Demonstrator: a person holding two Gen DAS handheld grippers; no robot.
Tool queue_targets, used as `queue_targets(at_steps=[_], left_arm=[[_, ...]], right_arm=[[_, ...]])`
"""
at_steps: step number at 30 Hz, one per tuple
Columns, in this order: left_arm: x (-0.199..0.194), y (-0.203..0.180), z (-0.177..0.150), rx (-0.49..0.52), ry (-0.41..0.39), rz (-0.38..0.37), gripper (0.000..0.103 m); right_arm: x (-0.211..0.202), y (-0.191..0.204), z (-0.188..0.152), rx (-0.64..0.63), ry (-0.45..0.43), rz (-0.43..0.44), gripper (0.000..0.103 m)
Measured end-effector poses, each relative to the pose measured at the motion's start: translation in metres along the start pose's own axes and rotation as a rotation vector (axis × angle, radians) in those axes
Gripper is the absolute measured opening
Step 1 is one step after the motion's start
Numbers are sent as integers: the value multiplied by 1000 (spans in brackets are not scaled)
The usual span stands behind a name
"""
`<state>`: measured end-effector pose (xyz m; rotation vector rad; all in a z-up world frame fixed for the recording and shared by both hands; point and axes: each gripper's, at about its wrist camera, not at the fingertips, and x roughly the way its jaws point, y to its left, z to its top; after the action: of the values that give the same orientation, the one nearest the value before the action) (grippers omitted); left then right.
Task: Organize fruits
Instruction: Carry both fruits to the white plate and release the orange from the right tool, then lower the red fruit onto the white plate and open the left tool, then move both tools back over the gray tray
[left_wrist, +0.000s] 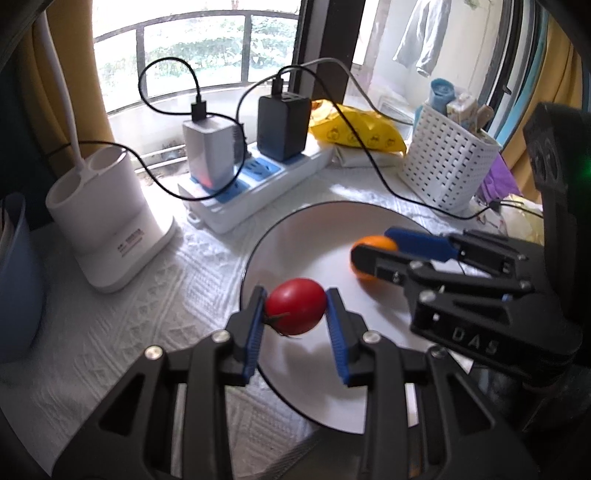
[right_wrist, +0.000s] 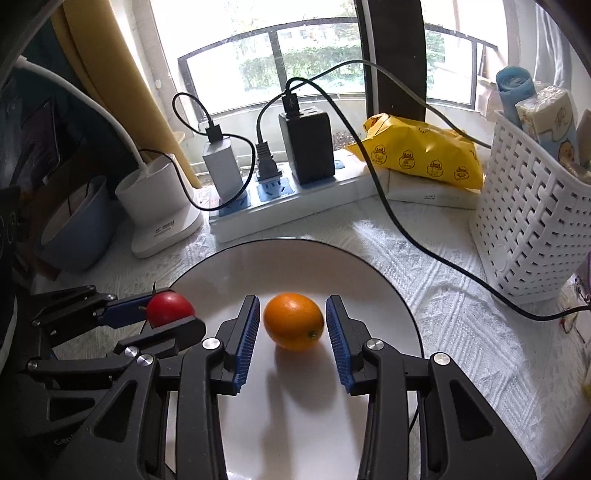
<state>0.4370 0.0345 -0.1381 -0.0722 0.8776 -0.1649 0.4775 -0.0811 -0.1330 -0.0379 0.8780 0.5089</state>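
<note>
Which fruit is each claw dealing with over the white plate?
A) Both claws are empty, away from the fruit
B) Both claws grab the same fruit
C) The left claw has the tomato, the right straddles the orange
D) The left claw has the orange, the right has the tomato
C: the left gripper has its pads against the red tomato, while the right gripper brackets the orange with gaps on both sides, over the plate.

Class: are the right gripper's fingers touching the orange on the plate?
Apart. The right wrist view shows white plate between the orange and each of the fingers of the right gripper.
</note>
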Motion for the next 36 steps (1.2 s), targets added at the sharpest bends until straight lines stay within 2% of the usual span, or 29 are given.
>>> queue_targets(at_steps=[6,10,21,36], left_arm=[[-10,-3,0,-7,-16,-6,34],[-28,-3,-2,-14,-61,-33,45],[-75,-21,-15,2,-134,-22,46],[-141,-26,-63,-46,-232,27,46]], right_arm=[[-13,-3,3,16,-24,-12,41],[-32,-2,3,2,-51,-26,42],[-83,-3,-14,-4,-95,-69,42],[-148,31,-61,-68,-132,-37,42]])
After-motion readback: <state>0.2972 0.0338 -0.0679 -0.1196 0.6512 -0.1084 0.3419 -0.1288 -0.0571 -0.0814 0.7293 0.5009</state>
